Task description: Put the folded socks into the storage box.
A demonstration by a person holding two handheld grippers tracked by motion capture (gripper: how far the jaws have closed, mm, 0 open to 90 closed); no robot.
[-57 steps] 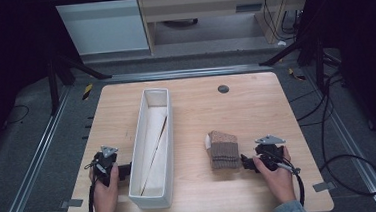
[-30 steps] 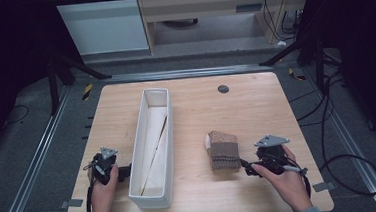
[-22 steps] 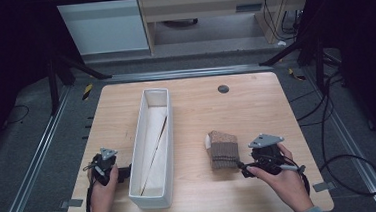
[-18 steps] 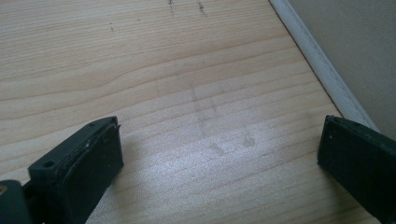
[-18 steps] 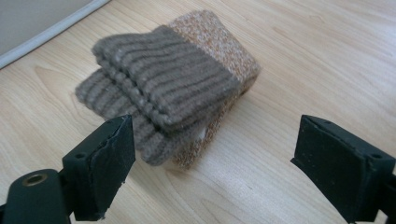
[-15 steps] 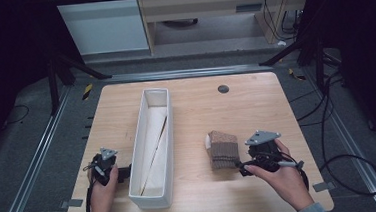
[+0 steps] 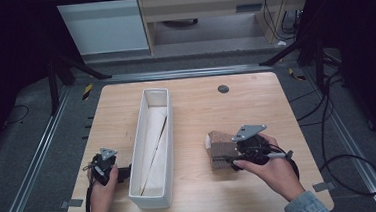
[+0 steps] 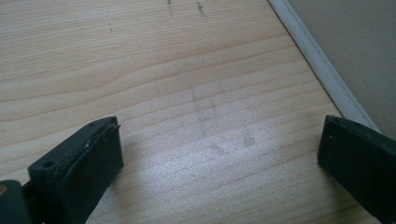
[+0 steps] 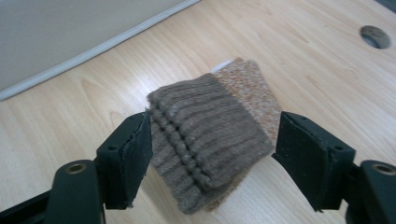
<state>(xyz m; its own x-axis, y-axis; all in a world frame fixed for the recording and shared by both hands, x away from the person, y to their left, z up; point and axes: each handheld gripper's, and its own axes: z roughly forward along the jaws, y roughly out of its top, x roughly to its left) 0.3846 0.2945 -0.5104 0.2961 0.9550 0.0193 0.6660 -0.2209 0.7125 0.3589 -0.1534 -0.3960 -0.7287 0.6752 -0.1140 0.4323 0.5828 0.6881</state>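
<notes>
Right tongs [image 7: 228, 159] sit near the counter's front-right part, jaws spread wide on either side of the folded brown knit cloth [image 7: 222, 148], and in the right gripper view those right tongs [image 9: 212, 149] have the left jaw touching the ribbed edge of the cloth [image 9: 212, 135] while the right jaw stands just clear of it, so nothing is clamped. Left tongs [image 7: 125, 173] are low near the front-left corner, held in the left hand [image 7: 102, 192], pointing at the tray's outer wall; in the left gripper view the left tongs [image 8: 219, 158] are spread wide over bare wood with nothing between them. Now by size: the light wooden counter [image 7: 256, 106] carries everything. The long white tray [image 7: 152, 196] runs from front to back, left of the counter's middle, with pale flat sheets lying inside it. The right hand [image 7: 273, 172] comes in from the front-right corner, gripping its tool. The cloth lies flat on the counter, right of the tray and well apart from it, ribbed layer on top of a speckled tan layer. Smallest, a dark round grommet [image 7: 223, 88] near the back edge.
</notes>
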